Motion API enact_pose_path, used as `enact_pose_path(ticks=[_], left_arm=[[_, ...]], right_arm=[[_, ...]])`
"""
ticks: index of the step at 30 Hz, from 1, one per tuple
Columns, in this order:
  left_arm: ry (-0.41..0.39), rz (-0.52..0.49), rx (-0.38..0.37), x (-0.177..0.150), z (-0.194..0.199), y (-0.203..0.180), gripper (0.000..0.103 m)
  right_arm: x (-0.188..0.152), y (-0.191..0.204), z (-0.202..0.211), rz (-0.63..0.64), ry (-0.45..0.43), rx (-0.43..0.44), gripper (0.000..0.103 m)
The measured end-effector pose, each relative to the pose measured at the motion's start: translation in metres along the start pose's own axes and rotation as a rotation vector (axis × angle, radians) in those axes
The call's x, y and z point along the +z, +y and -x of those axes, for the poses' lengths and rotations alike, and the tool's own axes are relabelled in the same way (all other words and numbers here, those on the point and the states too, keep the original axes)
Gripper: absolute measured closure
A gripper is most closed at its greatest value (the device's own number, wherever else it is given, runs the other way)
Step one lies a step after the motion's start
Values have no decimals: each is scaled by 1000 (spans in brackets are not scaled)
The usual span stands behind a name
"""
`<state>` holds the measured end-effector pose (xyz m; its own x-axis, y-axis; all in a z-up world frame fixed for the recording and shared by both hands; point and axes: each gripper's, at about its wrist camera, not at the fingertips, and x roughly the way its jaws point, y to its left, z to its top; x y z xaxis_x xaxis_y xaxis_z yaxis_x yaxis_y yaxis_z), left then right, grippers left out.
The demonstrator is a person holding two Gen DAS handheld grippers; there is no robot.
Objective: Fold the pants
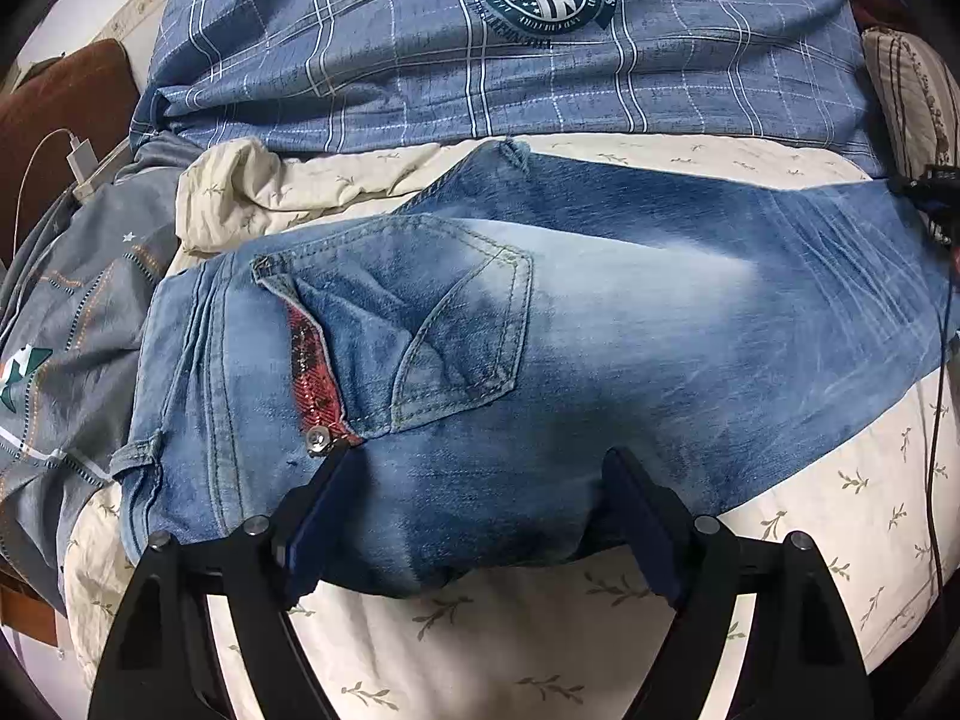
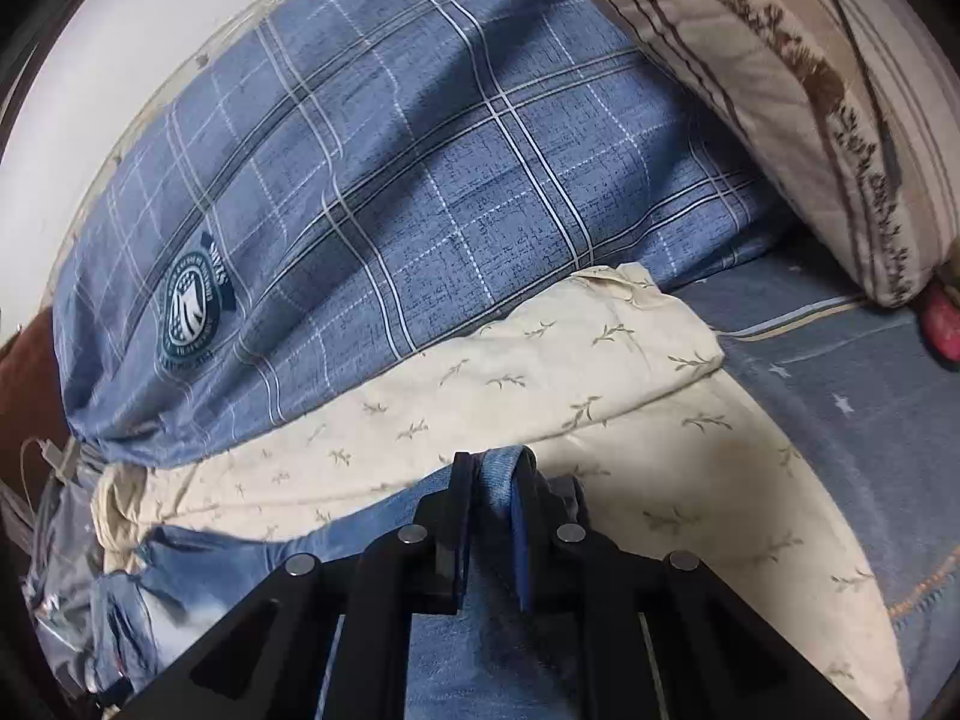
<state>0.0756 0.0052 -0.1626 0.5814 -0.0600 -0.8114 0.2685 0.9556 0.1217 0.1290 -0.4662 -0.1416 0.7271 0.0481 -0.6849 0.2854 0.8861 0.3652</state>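
Faded blue jeans (image 1: 600, 324) lie on a cream leaf-print sheet (image 1: 492, 648), seat and back pocket (image 1: 432, 324) facing up, legs running right. My left gripper (image 1: 480, 462) is open, its jaws wide apart and resting on the near edge of the seat. In the right wrist view my right gripper (image 2: 495, 462) is shut on a fold of the jeans (image 2: 495, 492), near the leg end, with denim trailing to the left below it (image 2: 240, 558).
A blue plaid quilt (image 1: 480, 60) is heaped behind the jeans. A striped pillow (image 2: 810, 120) lies at the far right. A grey-blue starred blanket (image 1: 72, 348) and a white charger with cable (image 1: 81, 159) lie at the left.
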Motion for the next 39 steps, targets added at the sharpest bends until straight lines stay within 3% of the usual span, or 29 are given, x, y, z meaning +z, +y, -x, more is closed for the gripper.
enact_pose_path(ticks=[3,6,8,12,15,20,24,25,28,33,36,37,39], left_arm=[[-29,-6,0,-3,-1,0,17],[-90,-15,-4,-11,3,0,17],[-108,9,-25,-12,4,3,16],[-153,90,-97,-8,10,15,16],[-184,111,-109,-6,14,17,16],[-188,112,-108,-4,14,20,16],[-190,139,-118,-6,16,28,16],[-193,146,-118,-6,17,31,16],[-215,176,-89,-9,23,41,16],[-247,239,-79,-10,28,64,16],[-231,258,-92,-10,22,71,16],[-223,253,-86,-10,21,71,16],[-221,242,-91,-10,19,72,16]], right_arm=[[0,-9,-19,-27,66,-8,88],[1,-25,-22,-106,109,49,88],[3,-31,-10,-150,87,61,79],[4,-30,32,-125,-23,70,79],[-8,-20,56,-58,-9,106,79],[-45,6,58,88,148,62,79],[-87,9,27,120,378,-57,78],[-89,11,29,128,358,-70,77],[-87,40,43,188,319,-114,77],[-91,137,50,354,197,100,77],[-97,192,31,441,216,172,57],[-99,212,21,454,219,203,43],[-102,240,5,477,229,253,42]])
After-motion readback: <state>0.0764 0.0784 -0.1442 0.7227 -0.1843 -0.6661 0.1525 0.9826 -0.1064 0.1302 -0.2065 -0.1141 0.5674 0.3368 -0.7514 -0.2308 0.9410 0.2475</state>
